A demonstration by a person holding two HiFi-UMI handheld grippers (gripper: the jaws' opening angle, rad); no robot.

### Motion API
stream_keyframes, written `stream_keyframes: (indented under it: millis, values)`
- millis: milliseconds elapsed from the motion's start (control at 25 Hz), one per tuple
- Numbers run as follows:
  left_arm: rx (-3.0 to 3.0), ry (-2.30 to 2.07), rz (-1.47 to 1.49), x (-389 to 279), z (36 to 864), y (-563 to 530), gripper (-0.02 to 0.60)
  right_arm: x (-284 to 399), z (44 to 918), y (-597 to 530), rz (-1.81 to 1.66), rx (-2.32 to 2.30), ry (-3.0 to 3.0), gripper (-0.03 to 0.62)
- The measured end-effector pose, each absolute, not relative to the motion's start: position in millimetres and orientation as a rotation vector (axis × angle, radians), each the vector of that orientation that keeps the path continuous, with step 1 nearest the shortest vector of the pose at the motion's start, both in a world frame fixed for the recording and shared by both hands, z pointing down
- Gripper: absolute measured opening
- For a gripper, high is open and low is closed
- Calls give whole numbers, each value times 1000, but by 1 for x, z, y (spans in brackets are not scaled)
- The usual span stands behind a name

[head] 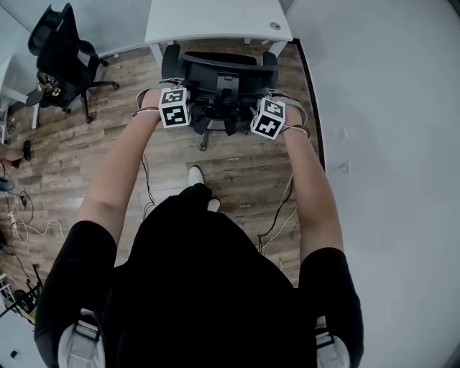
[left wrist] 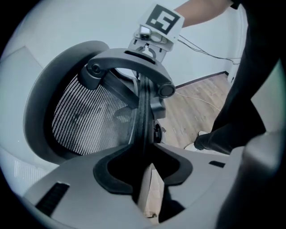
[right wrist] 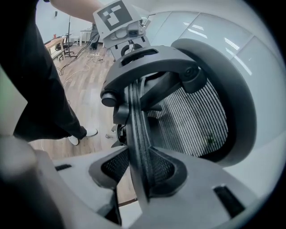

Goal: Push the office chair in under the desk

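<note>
Seen from above, the office chair (head: 219, 79) stands directly ahead of the person, its seat partly beneath the white desk (head: 215, 18). The upper edge of the backrest (left wrist: 89, 116) runs crosswise, left to right. The left hand-held gripper (left wrist: 143, 167) is closed on that edge near its left end, and the right hand-held gripper (right wrist: 139, 167) is clamped likewise at the right. Both are equally near, so a straight forward push seems called for.

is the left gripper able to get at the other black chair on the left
Probably not. The left gripper is clamped on the backrest edge of the office chair, and the other chair stands well off across the wood floor, likely out of reach unless it lets go.
</note>
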State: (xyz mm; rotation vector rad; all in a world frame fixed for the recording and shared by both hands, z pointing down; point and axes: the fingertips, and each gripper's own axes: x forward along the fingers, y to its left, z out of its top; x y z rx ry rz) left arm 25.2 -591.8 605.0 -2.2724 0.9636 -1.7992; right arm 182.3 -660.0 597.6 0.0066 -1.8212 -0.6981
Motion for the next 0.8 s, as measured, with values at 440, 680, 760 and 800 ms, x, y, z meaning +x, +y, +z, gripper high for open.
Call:
stream_keyframes:
  millis: [440, 680, 760, 800]
  values:
    - [-2315, 1024, -1814, 27, 603, -629, 131, 179, 597, -707, -743, -51, -1835, 137]
    - [-2346, 1047, -1811, 29, 602, -645, 138, 180, 596, -727, -749, -54, -1835, 137]
    - [-2340, 1058, -1814, 28, 604, -649, 138, 179, 597, -732, -758, -56, -1838, 137]
    - [-2342, 1060, -1819, 29, 605, -649, 138, 179, 598, -732, -761, -59, -1838, 137]
